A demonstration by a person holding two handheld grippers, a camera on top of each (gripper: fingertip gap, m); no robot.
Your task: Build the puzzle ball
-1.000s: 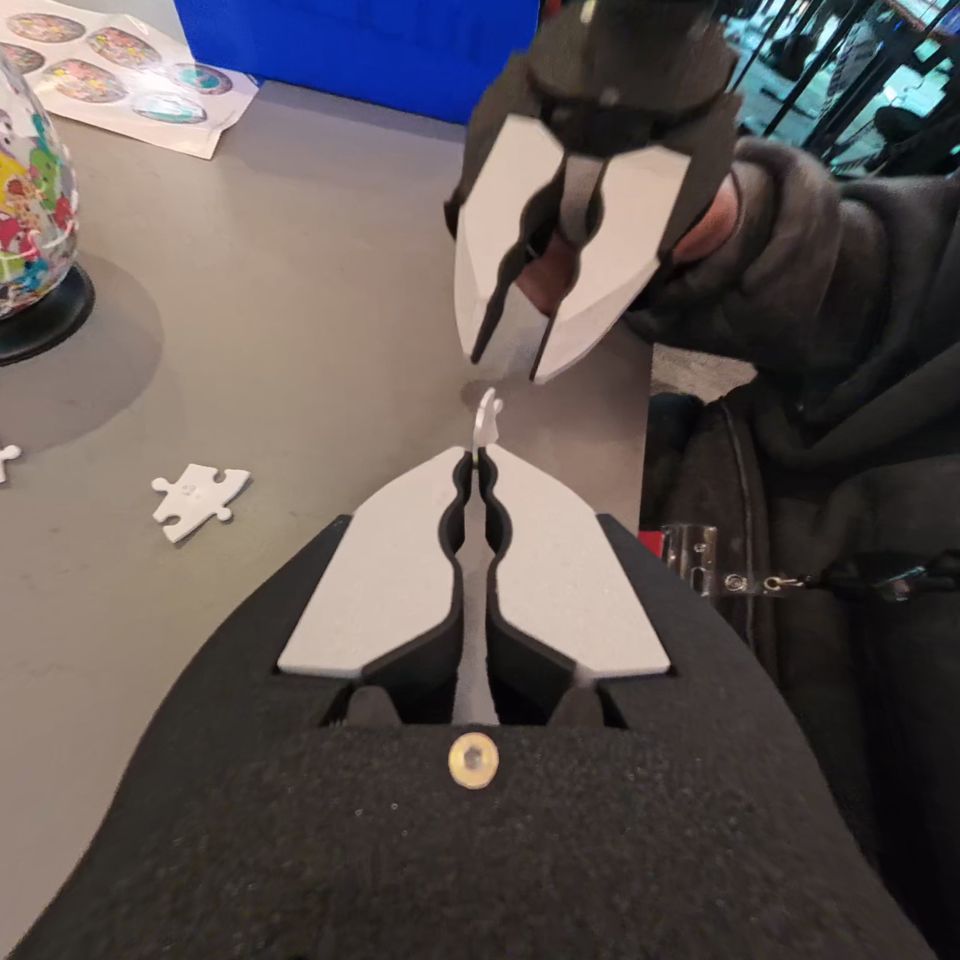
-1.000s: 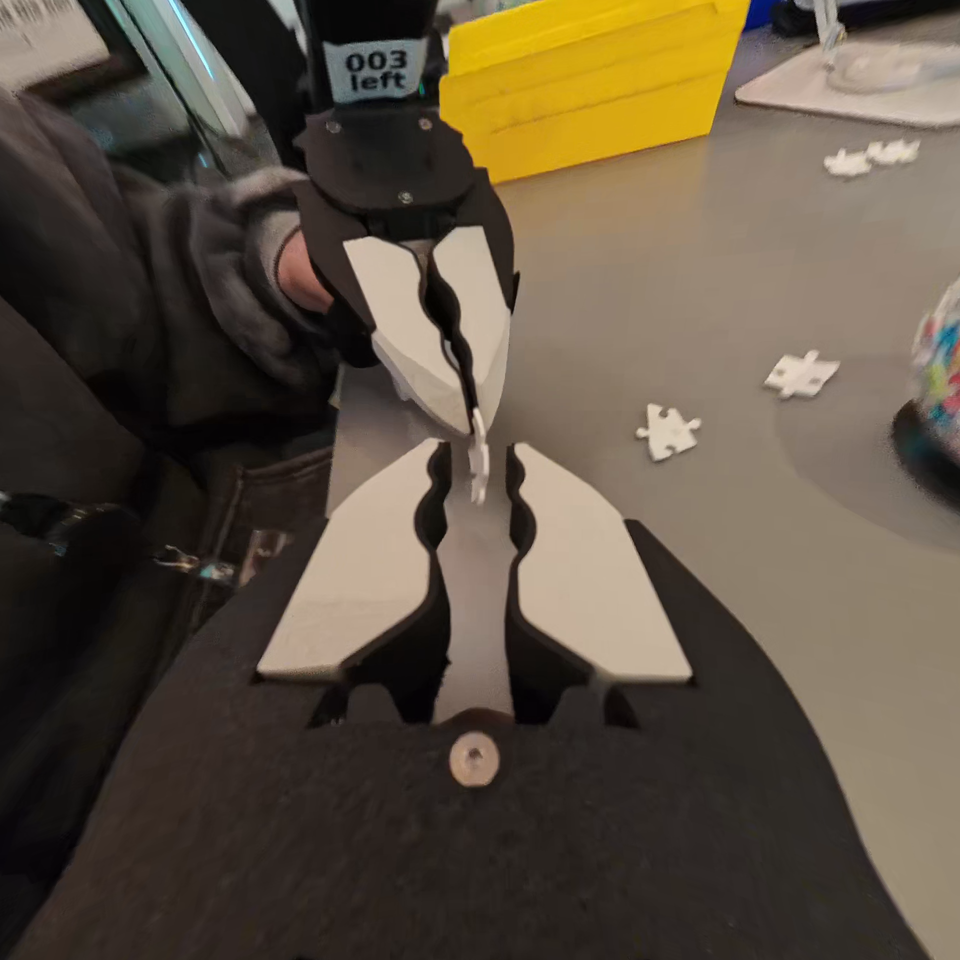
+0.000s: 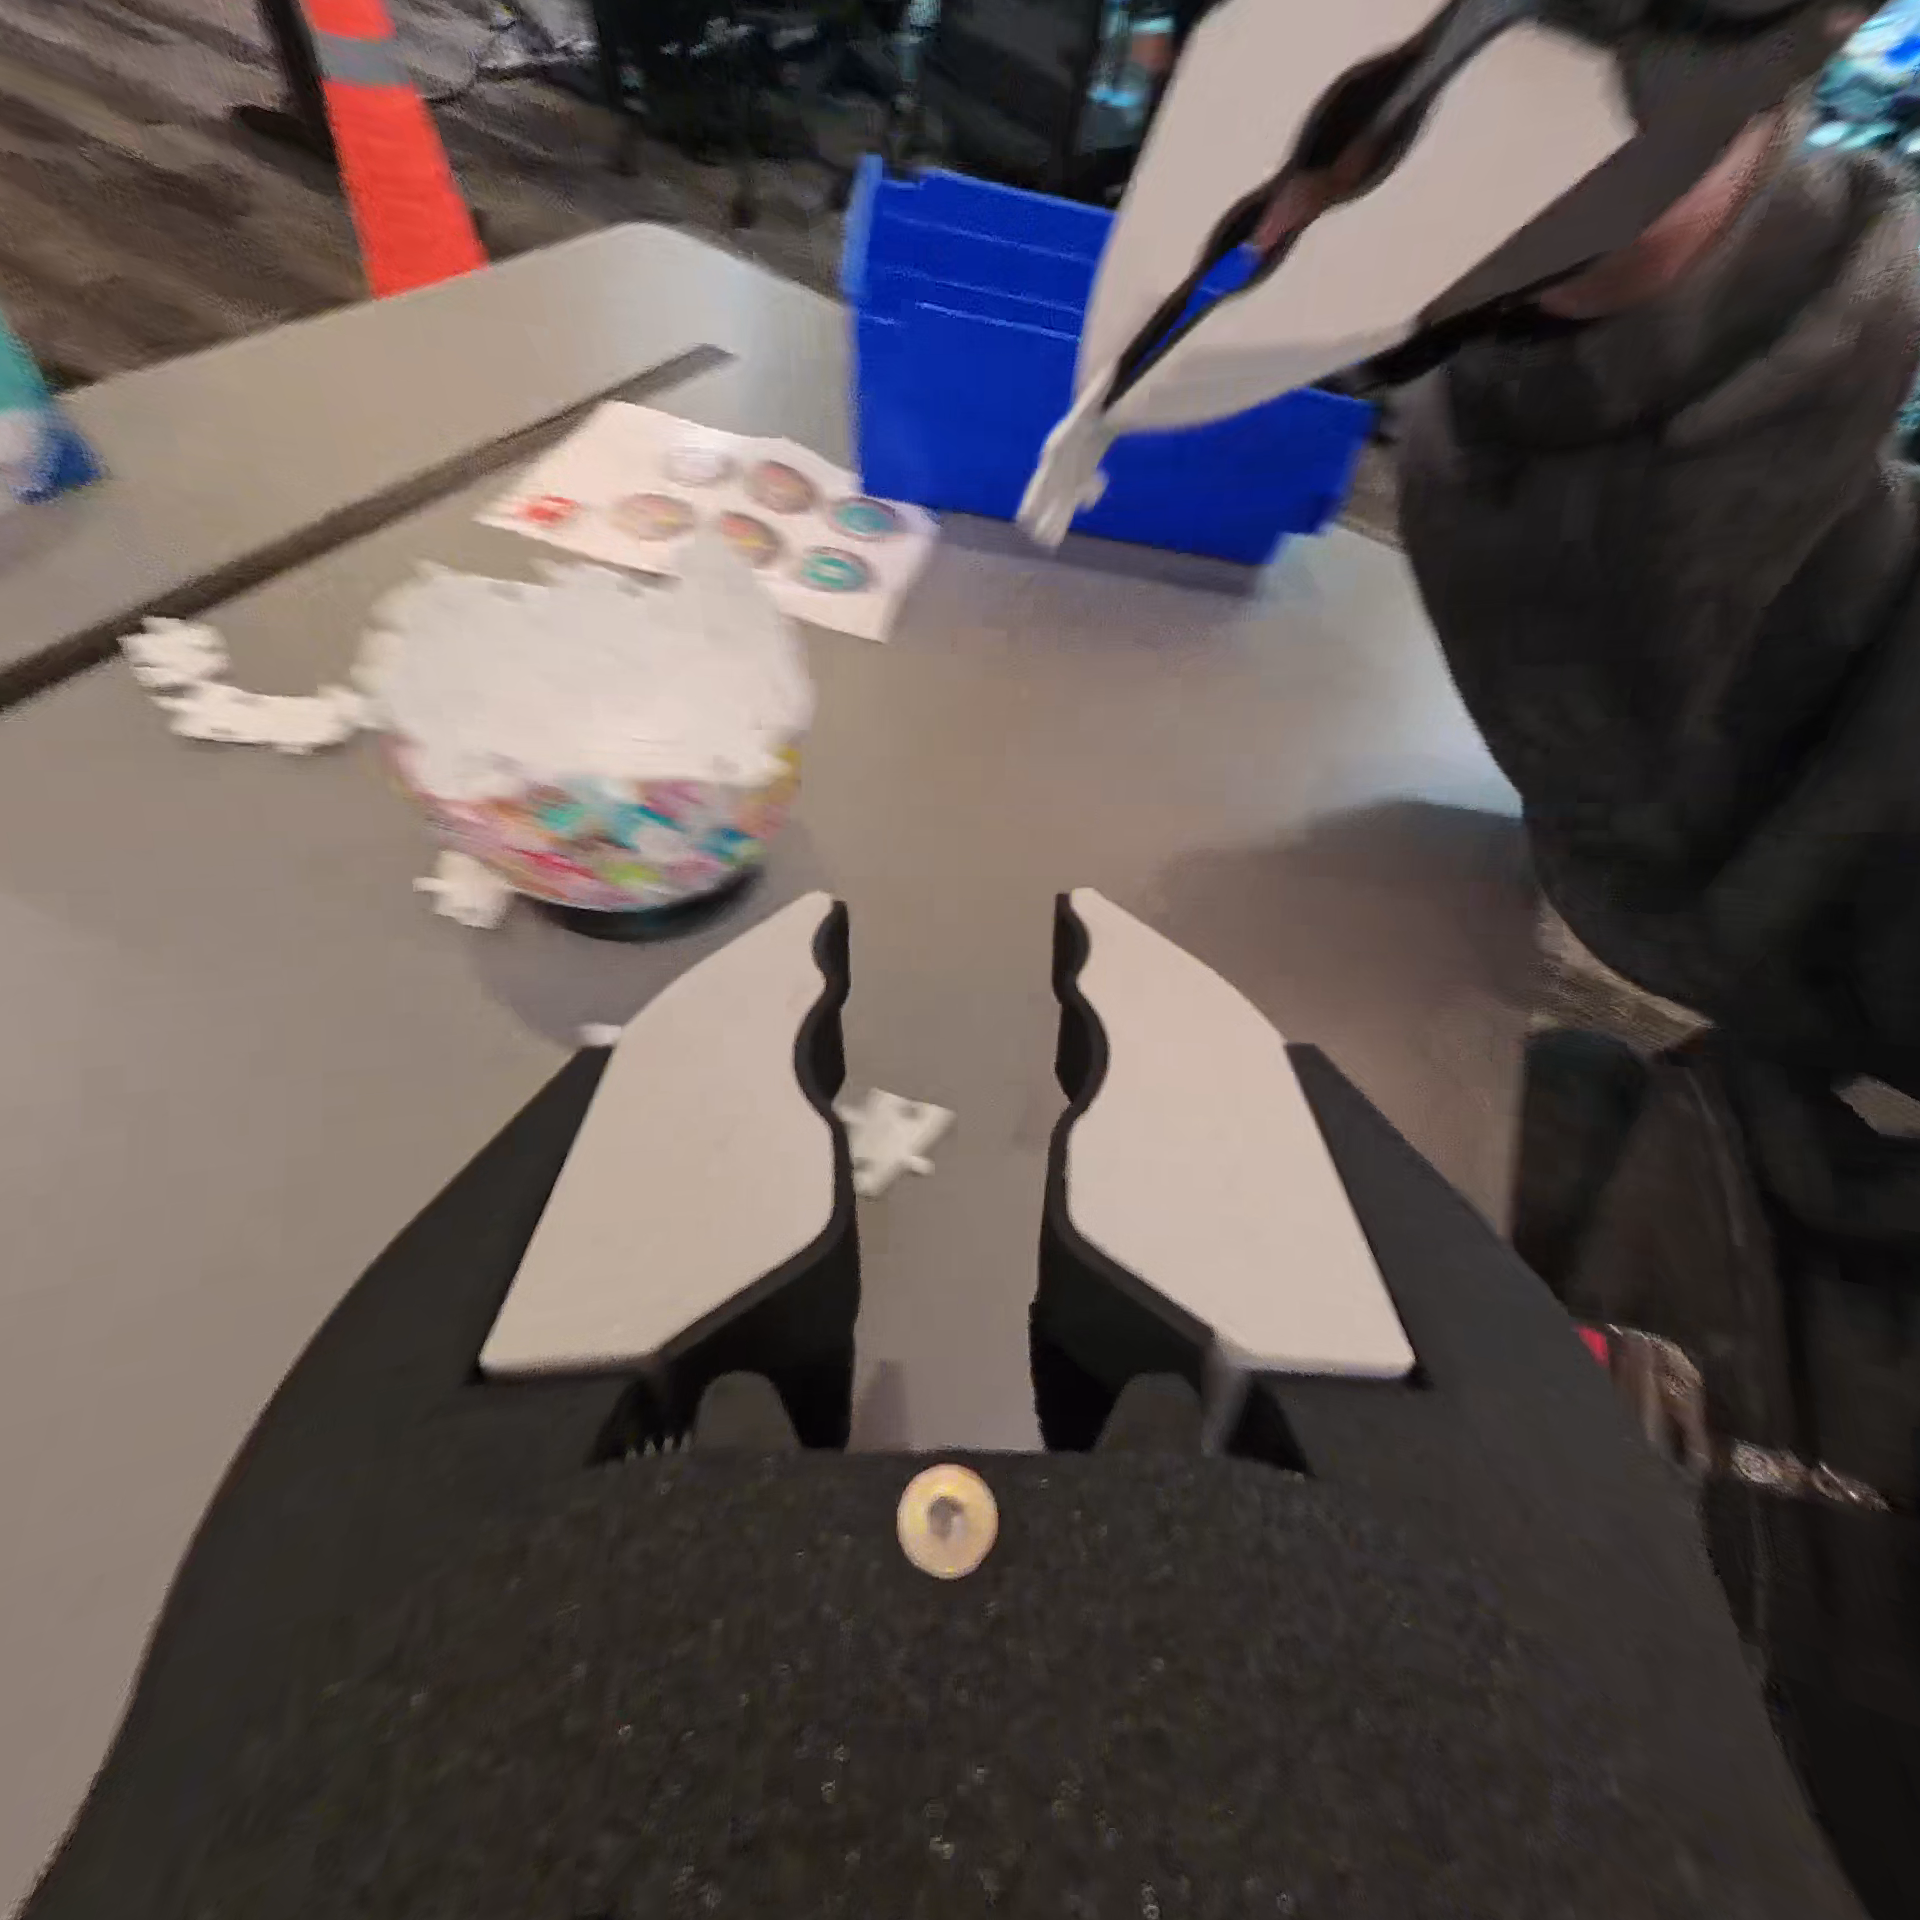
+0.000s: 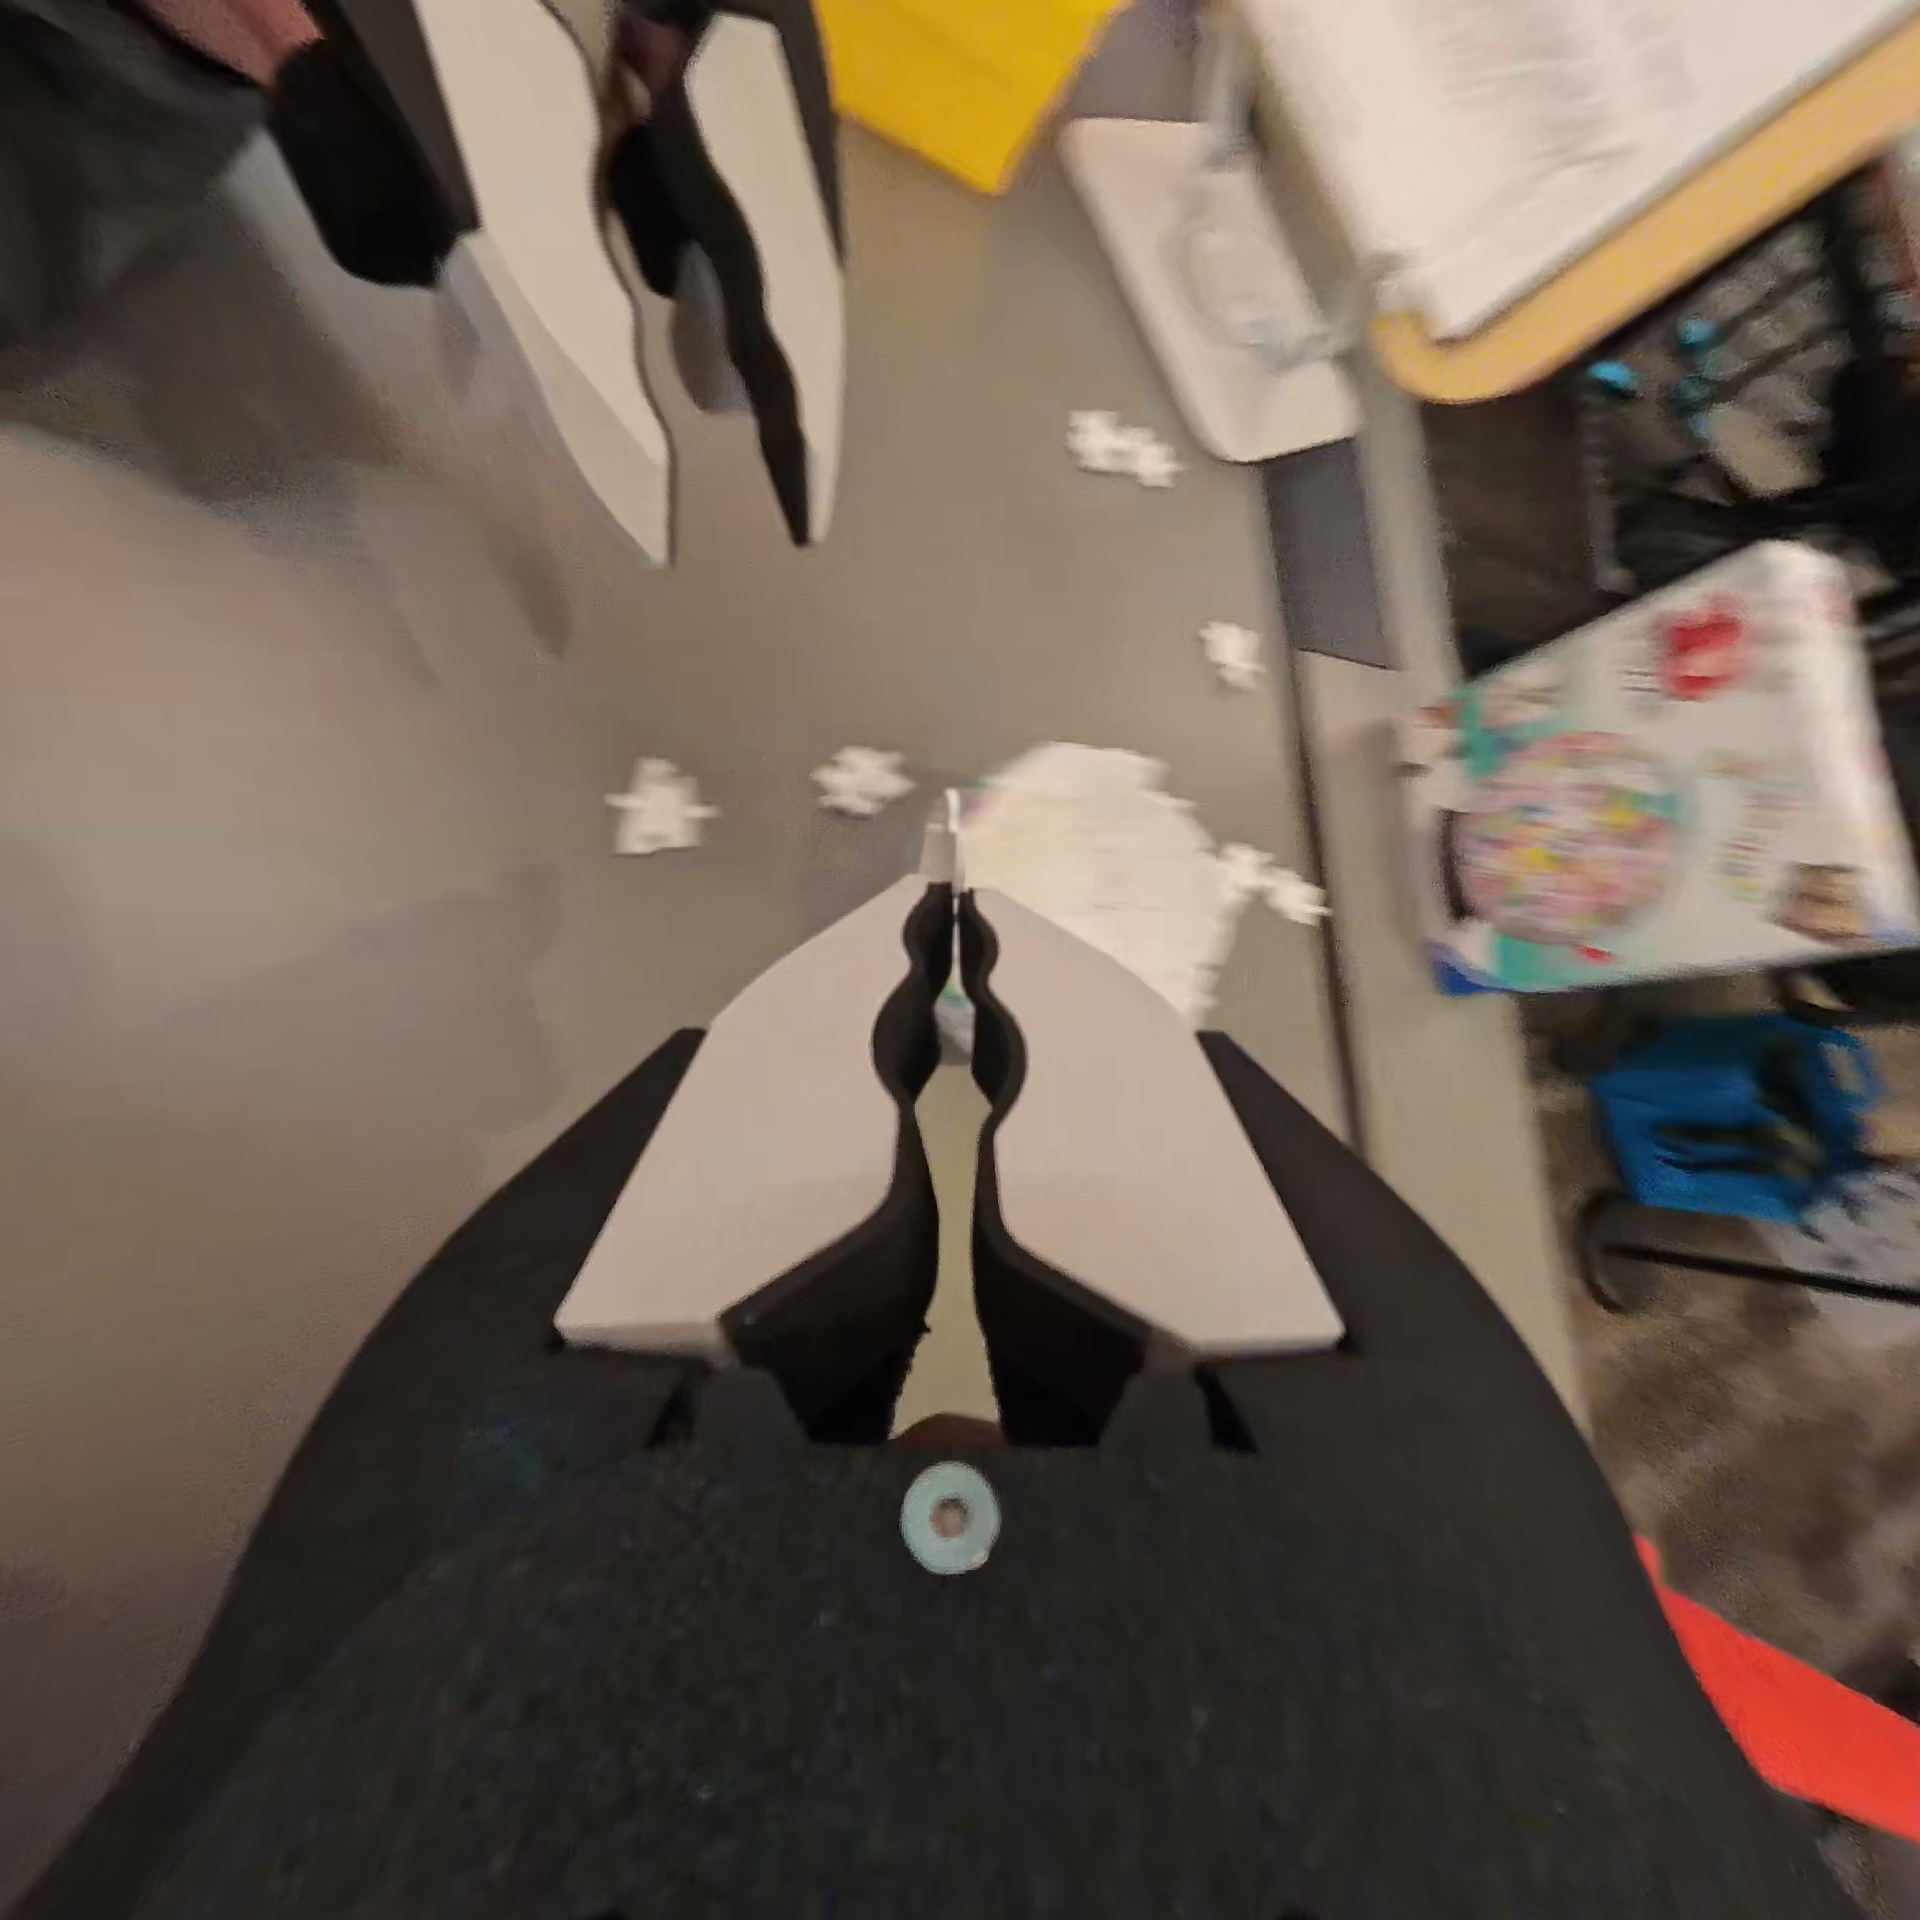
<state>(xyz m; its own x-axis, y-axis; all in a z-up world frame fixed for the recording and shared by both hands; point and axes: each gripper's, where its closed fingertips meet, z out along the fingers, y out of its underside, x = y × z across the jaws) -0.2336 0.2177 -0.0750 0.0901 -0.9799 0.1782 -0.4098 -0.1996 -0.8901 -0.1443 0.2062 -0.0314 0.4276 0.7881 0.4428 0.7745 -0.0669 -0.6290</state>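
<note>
The puzzle ball is smeared by motion in the left wrist view, so the seams of its white upper part cannot be made out. In the right wrist view most of the ball is hidden behind the right gripper. The puzzle piece pinched there is seen edge-on and its shape cannot be told. One loose piece is partly covered by a finger of the left gripper. The printed box is blurred and cut by the right edge. The far counter is cut off at the top.
</note>
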